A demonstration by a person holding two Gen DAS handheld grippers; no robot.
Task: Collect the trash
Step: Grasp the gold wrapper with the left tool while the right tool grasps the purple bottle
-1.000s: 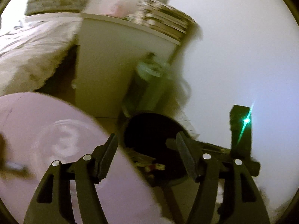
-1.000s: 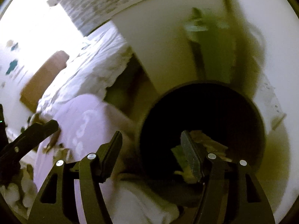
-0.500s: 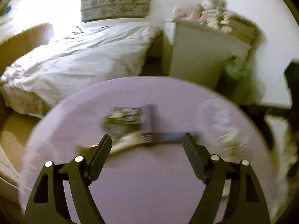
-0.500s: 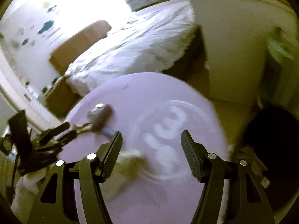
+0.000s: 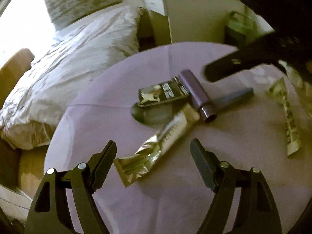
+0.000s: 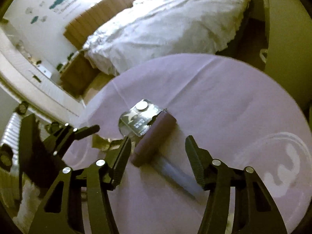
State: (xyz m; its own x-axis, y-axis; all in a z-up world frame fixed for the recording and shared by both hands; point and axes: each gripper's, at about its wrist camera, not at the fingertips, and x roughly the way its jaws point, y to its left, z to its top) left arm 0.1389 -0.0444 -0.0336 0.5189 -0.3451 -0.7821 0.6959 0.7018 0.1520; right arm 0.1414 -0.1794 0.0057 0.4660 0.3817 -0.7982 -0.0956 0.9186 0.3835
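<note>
A long silver-and-white wrapper (image 5: 158, 142) lies on the round purple table (image 5: 175, 198). Its near end sits between the fingers of my left gripper (image 5: 153, 146), which is open just above it without touching. Beyond it lie a dark foil packet (image 5: 163, 93), a purple roller (image 5: 197, 95) with a grey handle (image 5: 236, 97), and a second wrapper (image 5: 286, 117) at the right. My right gripper (image 6: 158, 139) hovers over the purple roller (image 6: 154, 142). Its jaws are closing, with the roller between them and the pads clear of it.
A bed with a white duvet (image 5: 74, 58) stands beyond the table, with a white cabinet (image 5: 195, 15) to its right. A clear patterned disc (image 6: 282, 165) lies on the table's right side. One of the right gripper's fingers (image 5: 224, 70) crosses the left wrist view.
Both grippers swung away from the black bin beside the cabinet to above the purple table. The left jaws stand wider than a second ago; the right jaws have narrowed a little.
</note>
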